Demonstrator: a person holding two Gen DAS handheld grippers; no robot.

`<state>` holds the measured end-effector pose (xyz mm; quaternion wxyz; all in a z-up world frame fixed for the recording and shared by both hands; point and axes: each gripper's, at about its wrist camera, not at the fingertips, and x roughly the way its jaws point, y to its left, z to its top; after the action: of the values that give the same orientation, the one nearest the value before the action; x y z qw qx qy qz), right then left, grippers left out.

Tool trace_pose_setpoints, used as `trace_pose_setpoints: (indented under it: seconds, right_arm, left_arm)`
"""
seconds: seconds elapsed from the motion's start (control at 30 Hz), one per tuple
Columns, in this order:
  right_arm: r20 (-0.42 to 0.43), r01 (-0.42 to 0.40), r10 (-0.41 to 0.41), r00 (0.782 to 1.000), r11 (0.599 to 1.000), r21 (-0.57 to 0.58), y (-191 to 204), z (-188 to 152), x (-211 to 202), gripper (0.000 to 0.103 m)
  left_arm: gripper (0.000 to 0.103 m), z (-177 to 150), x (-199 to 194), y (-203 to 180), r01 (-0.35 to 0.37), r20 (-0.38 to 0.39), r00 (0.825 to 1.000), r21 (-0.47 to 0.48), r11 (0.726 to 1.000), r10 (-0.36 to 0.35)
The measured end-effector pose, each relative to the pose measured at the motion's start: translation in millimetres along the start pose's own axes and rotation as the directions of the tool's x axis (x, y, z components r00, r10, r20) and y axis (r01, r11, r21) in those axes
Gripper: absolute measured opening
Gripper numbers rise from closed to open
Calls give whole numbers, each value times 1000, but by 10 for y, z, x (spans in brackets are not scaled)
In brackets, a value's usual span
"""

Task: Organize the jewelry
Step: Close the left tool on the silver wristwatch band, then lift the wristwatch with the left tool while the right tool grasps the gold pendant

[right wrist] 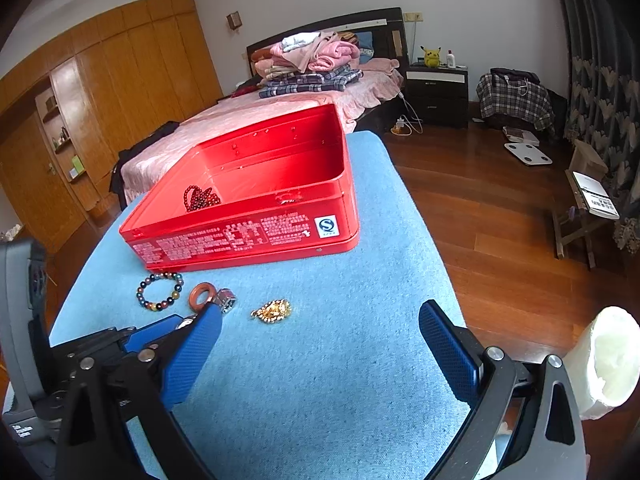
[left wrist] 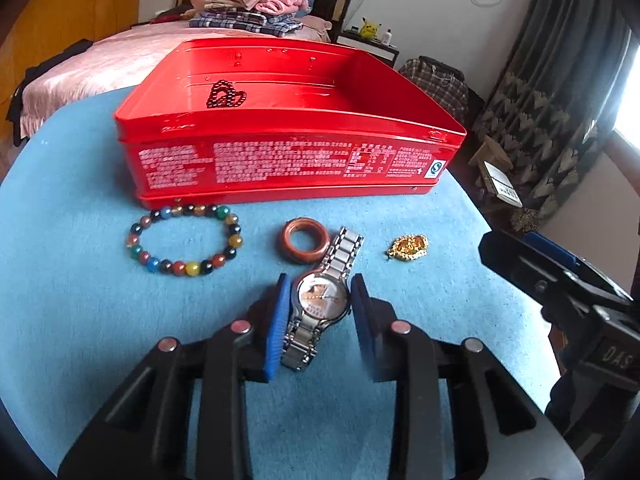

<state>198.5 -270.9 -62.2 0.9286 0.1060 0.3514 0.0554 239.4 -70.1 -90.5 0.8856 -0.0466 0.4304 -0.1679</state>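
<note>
Two grippers are in our hands above a table covered with a blue cloth [left wrist: 80, 300]. Nearest to us, our left gripper [left wrist: 319, 294] is low over the cloth, and its blue pads [left wrist: 277, 328] stand at either side of the round face of a silver watch [left wrist: 319, 298]; the pads are near the case, but a small gap shows on each side, so the jaws are only partly closed and not yet pressing it. The watch lies flat, with its metal band running toward us between the fingers and away from us to the far right. Our right gripper [right wrist: 320, 330] is at the right side, with jaws wide apart and nothing between them, only blue cloth. A little farther, the far end of the watch band touches or lies just beside a brown ring [left wrist: 305, 242]. Left of the ring lies a bracelet of many-coloured beads [left wrist: 185, 240], and right of the watch a small heap of gold chain [left wrist: 408, 247], apart from the others. Behind them stands an open red tin box [left wrist: 288, 160], and inside it, toward the left, lies a dark beaded bracelet [left wrist: 225, 95].
</note>
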Motion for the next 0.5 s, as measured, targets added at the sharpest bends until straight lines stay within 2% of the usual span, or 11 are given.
trace_pose_setpoints:
  seconds: [0.1, 0.27, 0.5]
  right_arm:
    - [-6, 0, 0, 1000, 1000, -9, 21, -12, 12, 97]
    - [-19, -7, 7, 1000, 1000, -21, 54, -36, 41, 97]
    - [-19, -8, 7, 1000, 1000, -13, 30, -19, 37, 97]
  left_arm:
    - [29, -77, -88, 44, -47, 18, 999, -31, 998, 48]
    - [32, -145, -118, 105, -69, 8, 998, -69, 995, 69]
    - [36, -229, -140, -4, -112, 15, 994, 4, 994, 112]
